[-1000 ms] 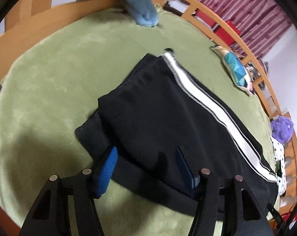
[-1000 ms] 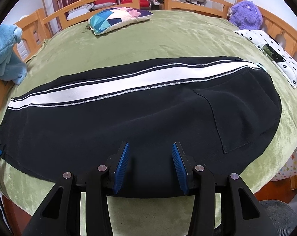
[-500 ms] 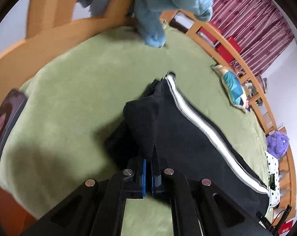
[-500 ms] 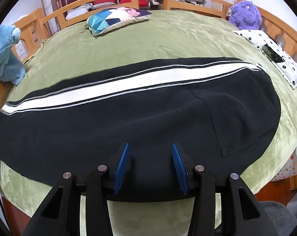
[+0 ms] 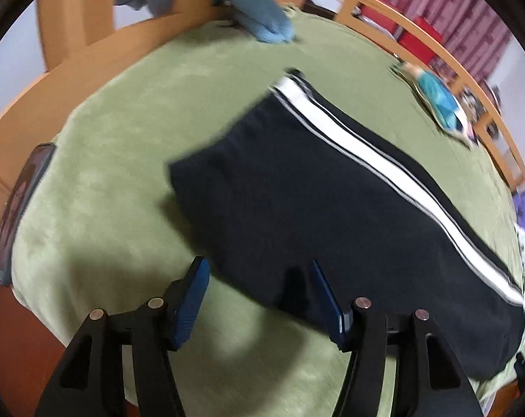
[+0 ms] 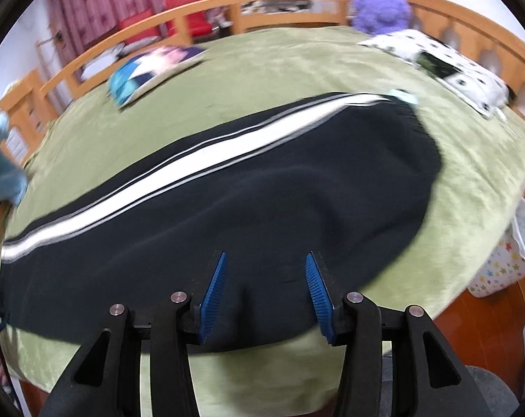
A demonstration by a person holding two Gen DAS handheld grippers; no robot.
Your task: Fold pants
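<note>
The black track pants [image 5: 318,208] with the white side stripe [image 5: 384,170] lie flat on the green bed cover [image 5: 130,146], already doubled lengthwise so one leg sits on the other, the stripe running along the edge farthest from both cameras. That much looks done; the crosswise folds that would shorten the long shape are, by my reading, still to come.

The left tongs [image 5: 259,299] stand wide with nothing pressed between the pads, hovering over the near edge of the pants just inside the hem corner. Half a second ago these tongs were pinched fully together at that hem; their jaws have just been opening. A second ago a lower layer of the leg poked out askew past the hem; now the hem end shows as one tidy corner.

The right tongs [image 6: 266,292] hang half open over the near edge of the pants toward the waist end, their jaws having just opened slightly, with fabric below but not gripped. The right view has swung toward the waist end, nearer the purple plush toy [image 6: 380,7].
</note>
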